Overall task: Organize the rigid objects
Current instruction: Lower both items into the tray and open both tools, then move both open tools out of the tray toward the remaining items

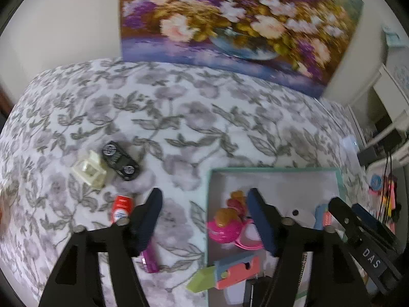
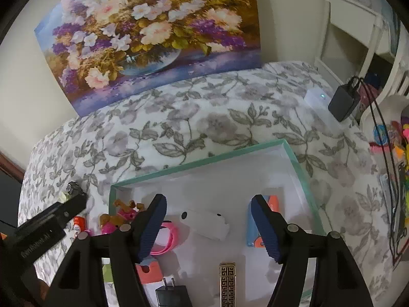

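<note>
A teal-rimmed white box [image 1: 212, 174] [image 2: 194, 165] lies on the floral bedspread. It holds a pink doll toy [image 1: 225, 223], a white case [image 2: 207, 221], a blue-orange toy [image 2: 253, 220], a gold patterned bar [image 2: 227, 281], a black charger [image 2: 171, 295] and a coral-green block [image 1: 230, 271]. On the bedspread to the left lie a black toy car [image 1: 120, 160], a cream plastic piece [image 1: 89, 170], a red tube [image 1: 121, 207] and a purple comb [image 1: 150, 259]. My left gripper [image 1: 204, 215] is open, straddling the box's left wall. My right gripper [image 2: 207, 217] is open above the box.
A flower painting [image 2: 153, 33] leans on the wall behind the bed. White furniture [image 2: 358, 33], a black adapter with cable [image 2: 343, 102] and a colourful clutter pile [image 2: 398, 153] stand at the right. The right gripper's arm [image 1: 363, 232] shows in the left view.
</note>
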`<state>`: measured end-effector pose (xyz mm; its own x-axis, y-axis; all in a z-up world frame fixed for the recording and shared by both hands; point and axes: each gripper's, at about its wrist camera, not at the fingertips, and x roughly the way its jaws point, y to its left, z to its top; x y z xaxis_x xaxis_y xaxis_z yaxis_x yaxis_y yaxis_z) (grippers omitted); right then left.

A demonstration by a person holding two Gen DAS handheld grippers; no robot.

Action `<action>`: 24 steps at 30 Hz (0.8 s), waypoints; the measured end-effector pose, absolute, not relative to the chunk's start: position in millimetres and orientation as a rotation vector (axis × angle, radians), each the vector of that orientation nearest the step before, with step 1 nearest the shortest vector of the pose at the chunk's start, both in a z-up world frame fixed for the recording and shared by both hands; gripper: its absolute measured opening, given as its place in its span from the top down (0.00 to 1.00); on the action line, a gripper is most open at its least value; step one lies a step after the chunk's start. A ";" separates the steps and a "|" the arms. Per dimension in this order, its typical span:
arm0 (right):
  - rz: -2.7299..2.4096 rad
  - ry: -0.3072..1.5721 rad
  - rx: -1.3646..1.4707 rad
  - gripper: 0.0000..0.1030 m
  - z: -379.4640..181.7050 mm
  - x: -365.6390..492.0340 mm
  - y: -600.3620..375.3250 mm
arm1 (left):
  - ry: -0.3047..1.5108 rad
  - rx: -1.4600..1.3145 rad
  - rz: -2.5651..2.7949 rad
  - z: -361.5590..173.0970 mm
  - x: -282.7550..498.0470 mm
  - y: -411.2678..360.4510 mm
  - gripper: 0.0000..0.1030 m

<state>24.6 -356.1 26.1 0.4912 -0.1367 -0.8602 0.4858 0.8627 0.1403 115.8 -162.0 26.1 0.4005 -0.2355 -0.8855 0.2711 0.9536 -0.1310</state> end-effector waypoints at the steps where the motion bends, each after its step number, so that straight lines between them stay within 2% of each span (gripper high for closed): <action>1: -0.387 0.989 0.387 0.29 27.2 25.1 -354.9 | 1.111 0.029 -0.307 27.7 117.1 -157.8 0.28; 13: -0.326 1.046 0.354 0.27 9.7 40.5 -326.9 | 1.137 0.044 -0.157 16.2 129.7 -126.3 0.26; 15: -0.326 1.052 0.354 0.18 6.7 42.0 -324.5 | 1.149 0.053 -0.140 10.1 131.0 -124.0 0.18; 16: -0.325 1.054 0.355 0.18 5.2 42.5 -323.3 | 1.154 0.056 -0.135 7.7 131.4 -123.6 0.15; 19: -0.323 1.061 0.356 0.15 2.0 44.1 -321.5 | 1.173 0.060 -0.118 -1.2 133.5 -120.8 0.14; 21: -0.328 1.061 0.357 0.04 0.3 44.9 -321.4 | 1.185 0.064 -0.102 -7.4 134.4 -118.9 0.13; 23: -0.333 1.057 0.360 0.00 -1.2 44.8 -322.2 | 1.196 0.065 -0.086 -12.3 135.3 -116.6 0.04; 24: -0.334 1.053 0.361 0.00 -1.3 44.6 -322.5 | 1.203 0.062 -0.079 -14.9 136.0 -114.6 0.04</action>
